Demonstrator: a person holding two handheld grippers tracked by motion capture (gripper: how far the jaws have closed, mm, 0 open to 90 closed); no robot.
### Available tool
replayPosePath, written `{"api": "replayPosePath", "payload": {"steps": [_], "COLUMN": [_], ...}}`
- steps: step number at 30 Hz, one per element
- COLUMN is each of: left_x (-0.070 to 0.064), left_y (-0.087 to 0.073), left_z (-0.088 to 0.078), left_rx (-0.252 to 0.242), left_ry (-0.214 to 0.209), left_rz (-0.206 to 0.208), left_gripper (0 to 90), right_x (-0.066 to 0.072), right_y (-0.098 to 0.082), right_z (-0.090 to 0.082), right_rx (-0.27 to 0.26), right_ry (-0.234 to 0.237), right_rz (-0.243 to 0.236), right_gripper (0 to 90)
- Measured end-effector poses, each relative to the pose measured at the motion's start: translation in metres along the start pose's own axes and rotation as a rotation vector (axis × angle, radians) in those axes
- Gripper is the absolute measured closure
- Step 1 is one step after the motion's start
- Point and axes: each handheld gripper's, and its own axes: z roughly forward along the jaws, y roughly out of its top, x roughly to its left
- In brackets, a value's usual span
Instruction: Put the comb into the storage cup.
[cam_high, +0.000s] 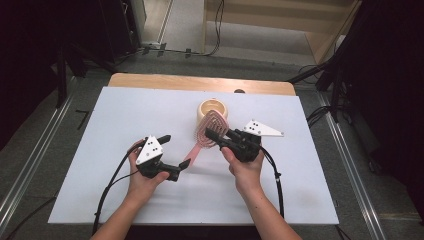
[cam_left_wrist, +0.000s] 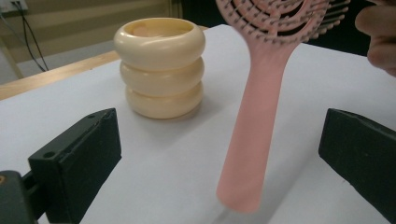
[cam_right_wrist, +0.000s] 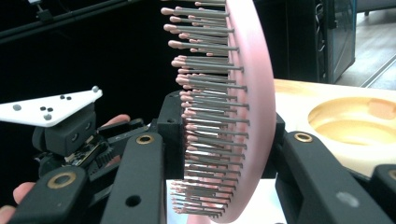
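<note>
R gripper (cam_high: 223, 136) jaws clamped on the head of the pink hairbrush (cam_high: 207, 136), bristles vs one pad, back vs the other. Brush held off the worktop (cam_high: 115, 115), handle slanting down toward the L gripper (cam_high: 175, 151). L jaws wide apart, nothing pressed; handle end sits in the gap betw them, touching neither pad. Cream ringed cup (cam_high: 212, 110) stands just behind the brush head, near the worktop's far edge, about mid-width.
</note>
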Motion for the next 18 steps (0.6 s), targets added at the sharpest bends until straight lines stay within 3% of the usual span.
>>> {"api": "replayPosePath", "payload": {"steps": [4,18], "left_x": [0.008,0.038], "left_y": [-0.006,-0.026], "left_z": [-0.011,-0.055], "left_rx": [-0.014,-0.045], "left_ry": [0.008,0.107], "left_rz": [-0.017,-0.061], "left_gripper": [0.0,0.0], "right_x": [-0.001,-0.004], "right_y": [0.004,0.011], "right_z": [-0.004,-0.013], "right_rx": [-0.012,-0.015], "right_ry": [-0.004,-0.014], "right_rz": [-0.005,-0.03], "right_gripper": [62.1,62.1]}}
